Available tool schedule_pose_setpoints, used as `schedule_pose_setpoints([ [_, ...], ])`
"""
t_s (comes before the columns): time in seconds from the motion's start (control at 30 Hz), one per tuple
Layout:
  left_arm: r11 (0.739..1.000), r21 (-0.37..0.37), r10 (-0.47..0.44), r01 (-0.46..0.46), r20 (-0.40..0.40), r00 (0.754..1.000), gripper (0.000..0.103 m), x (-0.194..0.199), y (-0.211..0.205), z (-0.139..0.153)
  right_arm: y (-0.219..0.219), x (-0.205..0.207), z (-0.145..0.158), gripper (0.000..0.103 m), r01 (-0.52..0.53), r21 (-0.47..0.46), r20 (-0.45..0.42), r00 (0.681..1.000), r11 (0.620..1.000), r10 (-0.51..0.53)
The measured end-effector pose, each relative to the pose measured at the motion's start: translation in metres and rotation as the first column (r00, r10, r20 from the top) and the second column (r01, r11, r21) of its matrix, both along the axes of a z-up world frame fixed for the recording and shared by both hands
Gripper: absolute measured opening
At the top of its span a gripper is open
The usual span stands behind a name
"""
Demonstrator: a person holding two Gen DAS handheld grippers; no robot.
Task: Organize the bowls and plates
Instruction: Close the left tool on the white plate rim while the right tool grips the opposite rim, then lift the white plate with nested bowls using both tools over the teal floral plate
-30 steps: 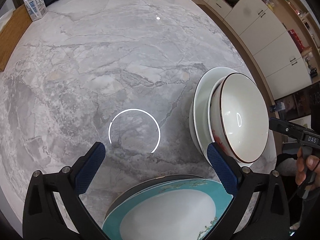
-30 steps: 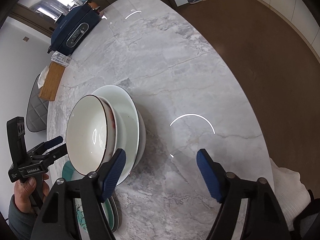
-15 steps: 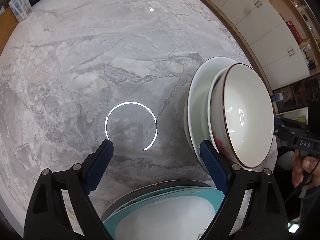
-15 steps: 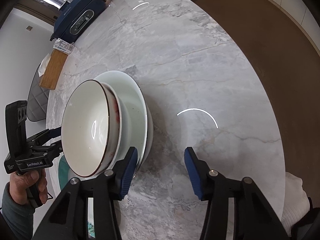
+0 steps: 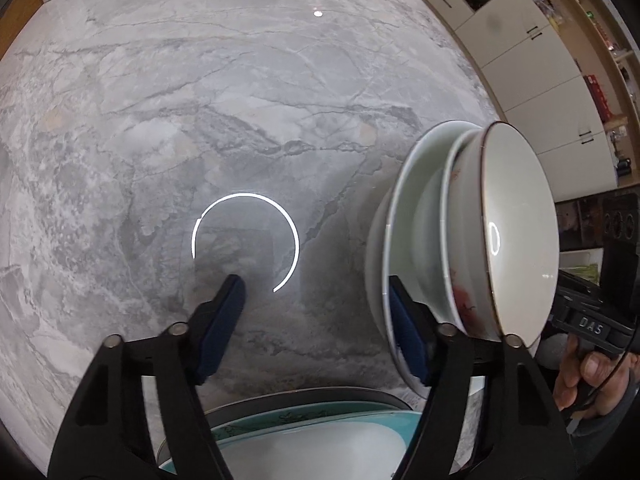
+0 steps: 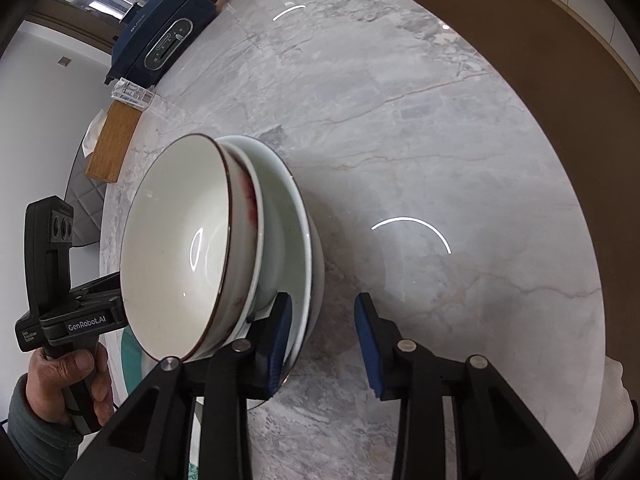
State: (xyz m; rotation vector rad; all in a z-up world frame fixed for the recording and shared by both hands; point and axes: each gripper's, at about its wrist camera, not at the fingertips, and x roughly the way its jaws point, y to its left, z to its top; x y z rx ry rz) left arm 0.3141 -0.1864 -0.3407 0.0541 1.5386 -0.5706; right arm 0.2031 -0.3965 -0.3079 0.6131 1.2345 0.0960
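Left wrist view: left claw [image 5: 314, 308] partly open, jaws just been closing, only bare marble surface [image 5: 200, 120] between them; its right pad sits just beside the rim of a white plate [image 5: 394, 232]. Teal plate [image 5: 304, 420] lies below it. Right wrist view: right claw [image 6: 320, 316] narrower, also just been closing, jaws astride the white plate's rim, contact unclear. Brown-rimmed bowl [image 6: 176, 240] is stacked in a second bowl [image 6: 256, 216] on that plate.

Bare marble table [image 5: 248, 92] ahead of me; bowl stack [image 6: 240, 240] blocks centre, teal plates [image 5: 304, 432] block near edge.
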Motion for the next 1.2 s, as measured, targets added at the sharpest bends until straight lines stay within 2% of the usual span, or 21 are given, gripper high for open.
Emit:
schedule_pose_setpoints([
  [0.1, 1.0, -0.031, -0.008, 0.008, 0.006, 1.0, 0.049, -0.002, -0.005, 0.001, 0.001, 0.001, -0.002, 0.036, 0.005, -0.002, 0.019, 1.0, 1.0, -0.005],
  [0.17, 0.999, -0.051, -0.014, 0.015, 0.017, 1.0, 0.035, -0.004, -0.009, 0.002, 0.002, 0.001, -0.005, 0.033, 0.009, 0.017, 0.027, 1.0, 1.0, -0.01],
  [0.27, 0.997, -0.068, -0.045, 0.048, 0.04, 0.998, 0.021, -0.008, -0.022, 0.005, 0.003, 0.001, -0.008, 0.032, 0.013, 0.028, 0.036, 0.999, 1.0, -0.014],
  [0.37, 0.994, -0.075, -0.078, 0.081, 0.044, 0.996, 0.017, -0.01, -0.029, 0.005, 0.004, 0.0, -0.009, 0.031, 0.022, 0.047, 0.035, 0.999, 0.999, -0.023],
  [0.4, 0.994, -0.074, -0.081, 0.084, 0.046, 0.996, 0.017, -0.01, -0.03, 0.005, 0.005, 0.001, -0.009, 0.024, 0.019, 0.054, 0.035, 0.999, 0.998, -0.021],
  [0.47, 0.992, -0.085, -0.086, 0.089, 0.041, 0.995, 0.011, -0.01, -0.033, 0.005, 0.009, 0.001, -0.009, 0.023, 0.002, 0.044, 0.046, 0.999, 0.999, -0.004],
  [0.53, 0.993, -0.073, -0.09, 0.093, 0.046, 0.995, 0.011, -0.011, -0.036, 0.005, 0.011, 0.001, -0.008, 0.022, -0.001, 0.029, 0.047, 0.999, 1.0, 0.0],
  [0.6, 0.994, -0.075, -0.081, 0.084, 0.039, 0.996, 0.01, -0.009, -0.038, 0.005, 0.009, 0.001, -0.009, 0.022, 0.017, 0.053, 0.043, 0.999, 0.998, -0.019],
  [0.83, 0.994, -0.091, -0.05, 0.052, 0.026, 0.998, 0.01, -0.009, -0.022, 0.012, 0.009, 0.001, -0.008, 0.021, 0.033, 0.071, 0.027, 0.999, 0.997, -0.035],
  [1.2, 0.991, -0.13, -0.02, 0.03, 0.074, 0.997, 0.01, -0.018, 0.0, 0.057, 0.013, -0.005, 0.028, 0.022, 0.002, 0.05, 0.095, 0.995, 0.999, -0.007],
])
